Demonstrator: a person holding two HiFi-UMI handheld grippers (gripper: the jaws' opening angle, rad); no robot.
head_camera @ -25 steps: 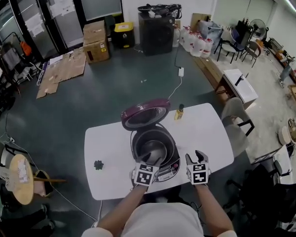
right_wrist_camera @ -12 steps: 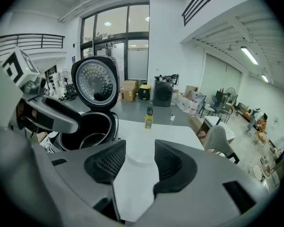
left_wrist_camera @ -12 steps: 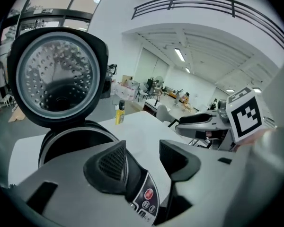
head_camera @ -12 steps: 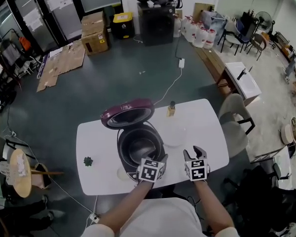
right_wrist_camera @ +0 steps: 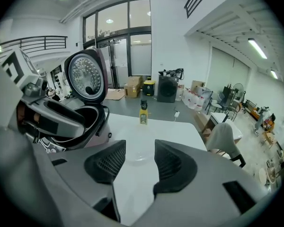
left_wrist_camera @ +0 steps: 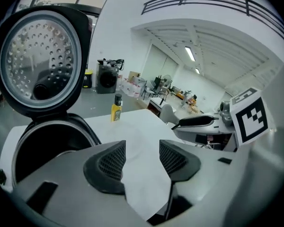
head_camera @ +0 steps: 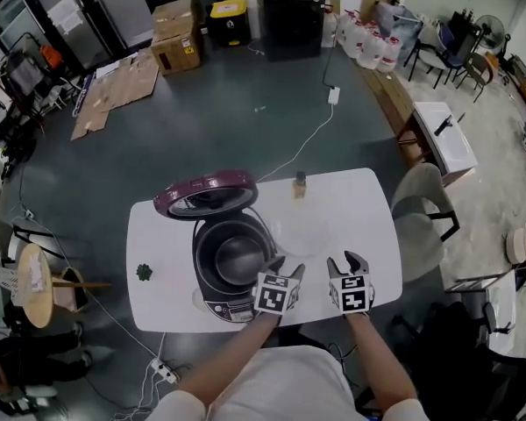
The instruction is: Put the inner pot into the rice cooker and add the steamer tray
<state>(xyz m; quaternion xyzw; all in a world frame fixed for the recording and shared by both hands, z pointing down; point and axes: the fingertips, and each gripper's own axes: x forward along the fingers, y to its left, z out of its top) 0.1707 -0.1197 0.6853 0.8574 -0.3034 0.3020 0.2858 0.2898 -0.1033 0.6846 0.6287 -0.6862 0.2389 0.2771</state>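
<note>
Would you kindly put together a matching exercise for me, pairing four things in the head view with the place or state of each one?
Things:
1. cooker lid
2. yellow bottle
3. small dark object
4. inner pot

Places or states:
A. sitting inside the rice cooker
B. lying on the table, left of the cooker in the head view
C. swung up and open
D. standing near the table's far edge, right of the lid

Pairs: 1-C, 2-D, 3-B, 4-A.
</note>
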